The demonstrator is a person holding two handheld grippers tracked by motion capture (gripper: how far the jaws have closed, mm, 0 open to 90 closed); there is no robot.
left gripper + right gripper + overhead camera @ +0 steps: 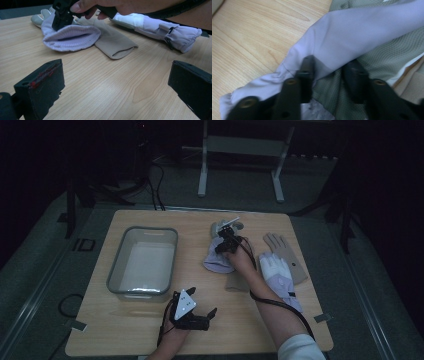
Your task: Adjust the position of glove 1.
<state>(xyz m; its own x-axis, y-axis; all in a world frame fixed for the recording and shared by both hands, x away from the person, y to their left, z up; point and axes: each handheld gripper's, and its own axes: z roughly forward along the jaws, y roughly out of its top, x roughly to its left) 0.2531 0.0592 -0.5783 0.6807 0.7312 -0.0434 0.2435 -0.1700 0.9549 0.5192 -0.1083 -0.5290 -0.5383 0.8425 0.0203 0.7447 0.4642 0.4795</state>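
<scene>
Pale lilac glove [71,37] with a ribbed cuff; a beige glove [113,41] beside it; a white-and-lilac padded glove [277,272]; light wood-grain table [150,330]; clear grey bin [142,262].

The high view looks forward and down from above the near edge of the table [150,330], taking in the whole tabletop and the floor beyond. The left gripper view sits low, just above the table surface at the near edge, and faces across it toward the lavender glove [71,37] at mid-table. The right gripper view looks steeply down from very close onto the same lavender glove [352,42]. All three views share this glove and the wood around it.
</scene>
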